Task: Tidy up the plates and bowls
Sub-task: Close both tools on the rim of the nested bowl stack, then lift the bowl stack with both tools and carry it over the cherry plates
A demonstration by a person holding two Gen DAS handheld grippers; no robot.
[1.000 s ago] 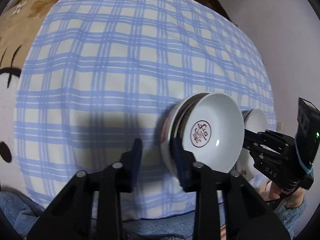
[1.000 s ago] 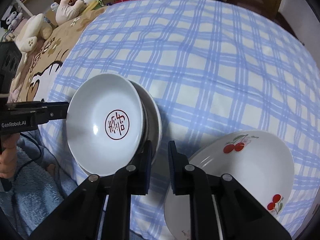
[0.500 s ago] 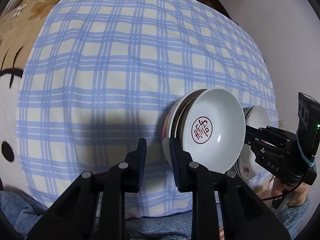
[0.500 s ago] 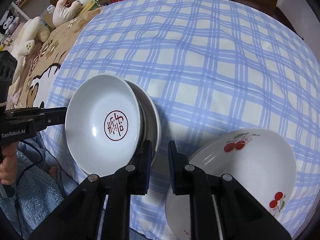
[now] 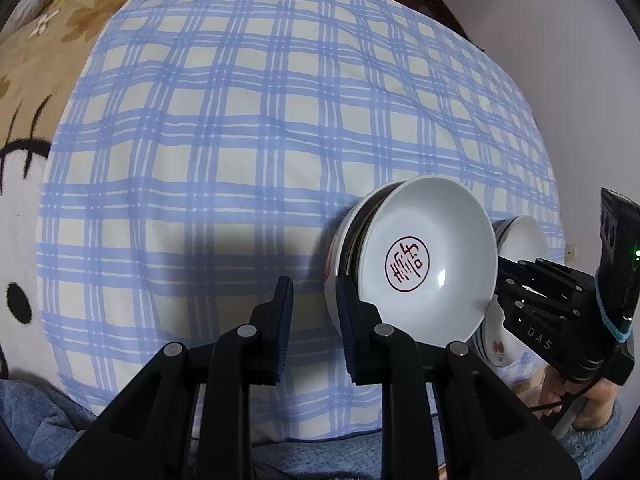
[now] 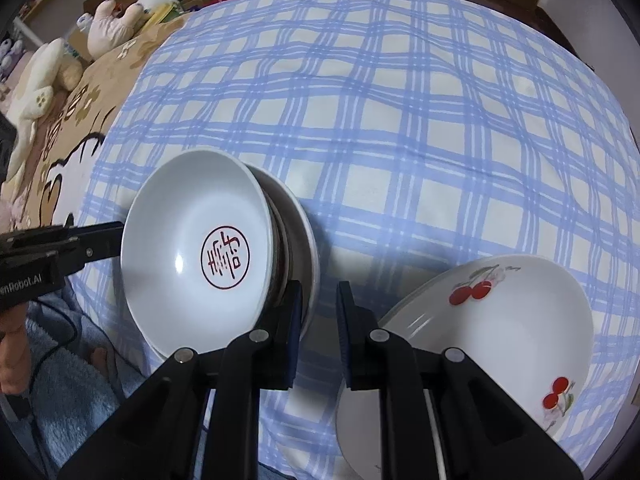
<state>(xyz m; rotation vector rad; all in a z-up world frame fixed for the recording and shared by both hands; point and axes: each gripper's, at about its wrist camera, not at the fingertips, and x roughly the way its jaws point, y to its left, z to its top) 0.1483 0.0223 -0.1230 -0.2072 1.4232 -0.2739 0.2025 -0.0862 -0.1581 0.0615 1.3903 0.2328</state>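
A: Left claw (image 5: 316, 328)?

B: Points steeply down over the blue checked cloth (image 5: 240, 140). Its jaws have just been closing. They stand a narrow gap apart, and only cloth shows between them. It grips nothing.

A: Where are the dishes relative to it?

B: The seal-marked white bowl (image 5: 432, 256) tops a stack of plates (image 5: 340, 248) just right of the claw's right finger (image 5: 348, 332). That finger overlaps the stack's near rim. Cannot tell whether they touch.

A: Right claw (image 6: 318, 320)?

B: Also aimed down, jaws slightly parted, with cloth in the gap. It holds nothing. From its own camera, the same stack sits just left of its left finger (image 6: 294, 328). Cherry-print bowl (image 6: 500, 328) lies on its right, close by its right finger, nested on another white dish (image 6: 352, 420).

A: So the stack is between the two claws?

B: Yes. The left claw's tip reaches the seal bowl's far rim from the left, and its fingertips are hidden behind that rim. The stack and the cherry bowl are apart, both resting on the cloth near its front edge.
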